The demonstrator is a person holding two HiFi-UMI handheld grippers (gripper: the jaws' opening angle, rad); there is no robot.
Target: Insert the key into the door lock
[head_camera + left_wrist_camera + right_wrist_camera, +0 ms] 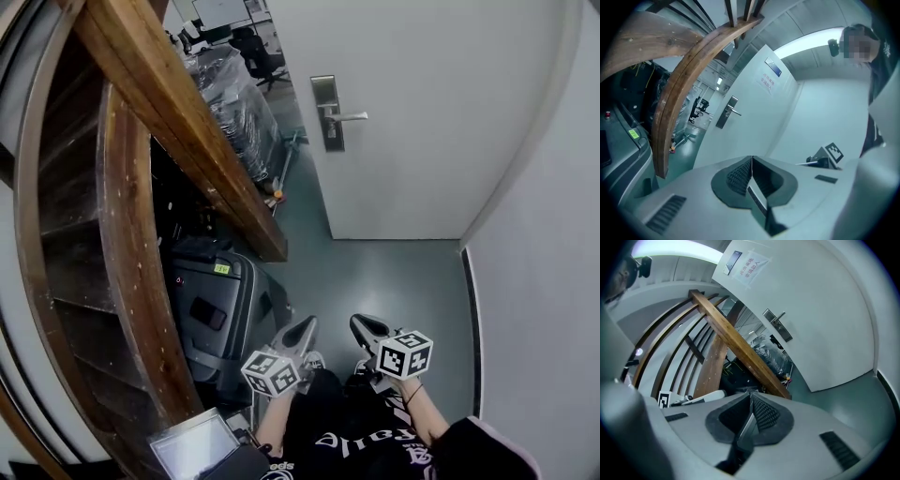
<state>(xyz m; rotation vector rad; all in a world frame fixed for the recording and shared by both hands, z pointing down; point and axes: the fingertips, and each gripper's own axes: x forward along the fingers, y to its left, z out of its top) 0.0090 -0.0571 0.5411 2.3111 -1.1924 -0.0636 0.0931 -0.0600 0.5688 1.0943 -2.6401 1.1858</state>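
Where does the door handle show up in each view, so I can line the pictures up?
Head view: door handle upper centre, on the white door.
Left gripper view: door handle left of centre, past the curved rail.
Right gripper view: door handle upper centre-right.
Shared landmark: the wooden stair rail, in all three views.

A stairwell corner of an office building: a curved wooden staircase (178,122) sweeps from 7 to 11 o'clock over a grey-green painted floor (384,272), a plain white door (422,112) with a metal lever handle (343,116) and a printed notice (768,82) stands at 12 o'clock, and past its edge at 11 o'clock show office chairs (258,52) and a plastic-wrapped bundle (234,108); a dark suitcase (211,314) sits under the stairs at 8 o'clock
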